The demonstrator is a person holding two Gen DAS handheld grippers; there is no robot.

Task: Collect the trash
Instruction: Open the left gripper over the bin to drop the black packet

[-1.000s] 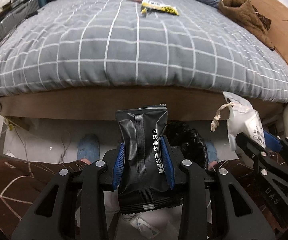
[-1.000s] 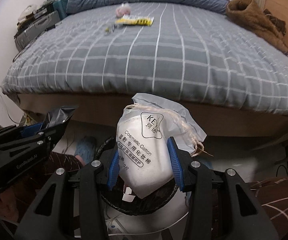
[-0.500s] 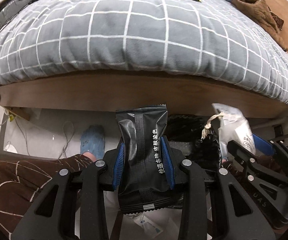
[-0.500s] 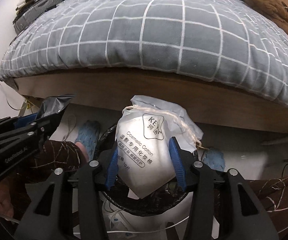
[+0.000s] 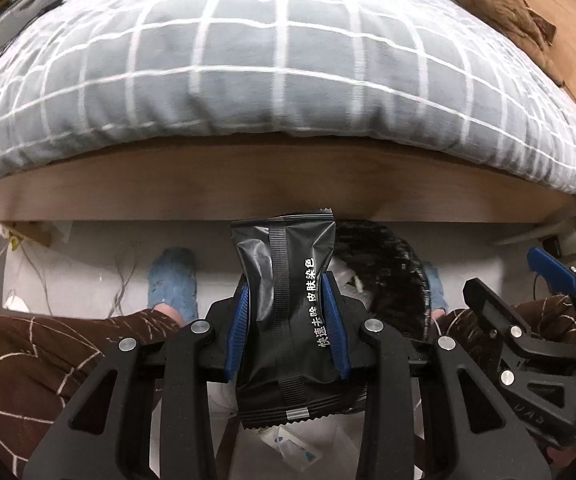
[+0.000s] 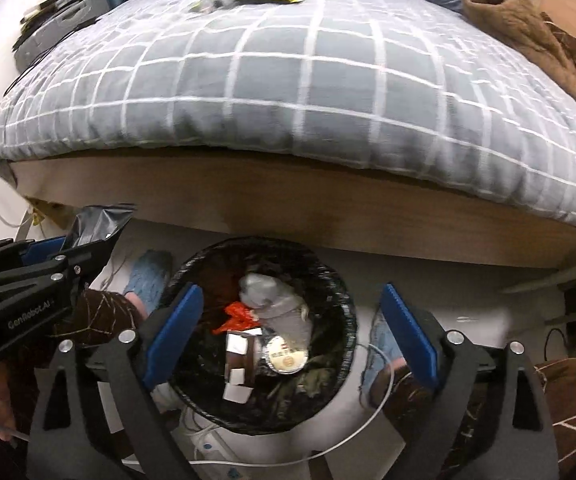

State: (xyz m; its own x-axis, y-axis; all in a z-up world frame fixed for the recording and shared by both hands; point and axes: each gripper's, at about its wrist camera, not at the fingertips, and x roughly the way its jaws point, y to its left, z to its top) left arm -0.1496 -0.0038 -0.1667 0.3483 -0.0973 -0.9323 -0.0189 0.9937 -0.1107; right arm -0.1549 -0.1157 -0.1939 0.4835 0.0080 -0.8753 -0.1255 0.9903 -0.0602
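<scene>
A grey checked bed is filling the room above a pale floor. Below, the bin is sitting under the right gripper, its jaws opening with nothing between them. The left gripper is pinching a black packet at mid-body beside the bin; it looks light, crinkly and slippery.

Left claw, right claw: black plastic frames, silver screws, ribbed blue pads, white "GenRobot.AI" lettering. Person: brown trousers with pale line pattern, blue slippers.
</scene>
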